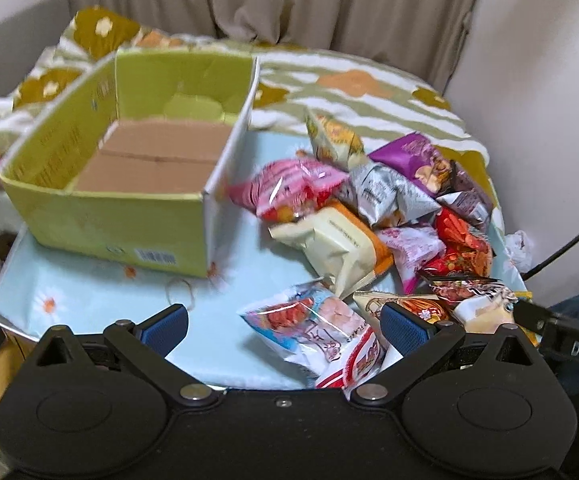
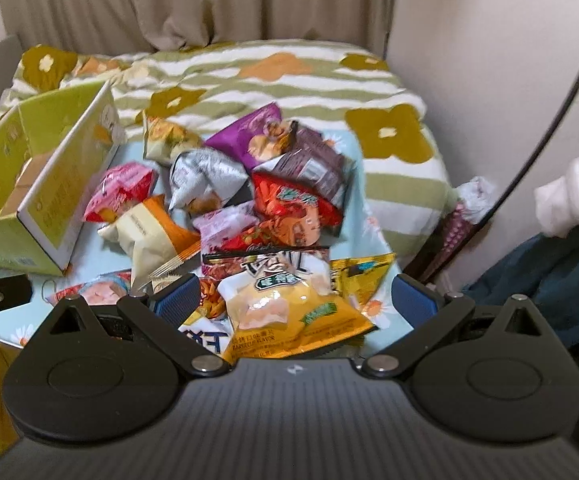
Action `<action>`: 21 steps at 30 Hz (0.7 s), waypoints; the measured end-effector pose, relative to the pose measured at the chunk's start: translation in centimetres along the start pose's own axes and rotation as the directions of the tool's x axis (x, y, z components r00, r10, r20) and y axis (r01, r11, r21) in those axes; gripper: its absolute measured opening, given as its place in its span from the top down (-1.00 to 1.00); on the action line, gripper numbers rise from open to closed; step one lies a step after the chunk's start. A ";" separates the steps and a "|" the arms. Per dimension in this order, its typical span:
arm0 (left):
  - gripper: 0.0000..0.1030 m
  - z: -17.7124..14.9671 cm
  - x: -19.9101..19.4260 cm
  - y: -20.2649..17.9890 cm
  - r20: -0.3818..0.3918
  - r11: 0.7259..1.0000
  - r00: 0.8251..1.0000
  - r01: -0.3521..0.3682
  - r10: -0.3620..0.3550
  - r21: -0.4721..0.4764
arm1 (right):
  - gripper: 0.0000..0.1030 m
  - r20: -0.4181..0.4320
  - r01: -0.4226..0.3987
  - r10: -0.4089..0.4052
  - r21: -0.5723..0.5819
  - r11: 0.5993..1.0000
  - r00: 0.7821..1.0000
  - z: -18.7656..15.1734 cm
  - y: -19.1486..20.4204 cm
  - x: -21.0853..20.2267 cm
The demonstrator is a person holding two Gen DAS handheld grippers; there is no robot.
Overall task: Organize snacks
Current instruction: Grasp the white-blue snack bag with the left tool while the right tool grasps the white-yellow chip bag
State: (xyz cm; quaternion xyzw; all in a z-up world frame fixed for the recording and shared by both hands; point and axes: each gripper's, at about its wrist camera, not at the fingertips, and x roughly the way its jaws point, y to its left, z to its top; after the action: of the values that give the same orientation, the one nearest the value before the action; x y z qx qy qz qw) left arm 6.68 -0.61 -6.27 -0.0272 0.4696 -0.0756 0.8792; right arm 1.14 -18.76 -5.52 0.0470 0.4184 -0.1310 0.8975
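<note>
Snack packets (image 2: 257, 200) lie heaped on a light-blue table (image 1: 89, 292) beside a green cardboard box (image 1: 101, 216), while the left gripper (image 1: 285, 326) and right gripper (image 2: 295, 294) hover spread wide, gripping nothing.

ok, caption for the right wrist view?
Open right gripper above a snack pile; empty box at left.

The yellow snack bag (image 2: 285, 312) reads "BARBECUE FLAVOR"; a black device (image 1: 569, 336) shows "DAS".

The green box (image 1: 129, 168) is seen open and bare inside; right of it, the counter (image 1: 89, 288) is crowded by piled snack packets (image 1: 369, 208).
</note>
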 end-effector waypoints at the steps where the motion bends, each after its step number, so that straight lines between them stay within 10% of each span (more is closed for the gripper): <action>1: -1.00 0.0 0.6 -0.2 -0.015 1.000 1.000 -0.003 0.003 -0.013 | -1.00 -0.012 -0.015 0.015 -0.009 1.000 1.000 0.0 0.0 0.7; 21: -0.94 -1.4 10.1 -1.7 -0.180 0.983 0.982 -0.091 0.062 -0.159 | -1.00 -0.182 -0.208 0.184 -0.124 0.970 0.966 0.5 -1.0 9.7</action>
State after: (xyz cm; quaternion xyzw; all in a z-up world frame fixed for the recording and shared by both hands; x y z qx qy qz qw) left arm 10.93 -3.85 -15.16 -0.0758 0.5500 -0.0041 0.8317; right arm 7.18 -21.68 -12.59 0.0349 0.4948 -0.0068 0.8683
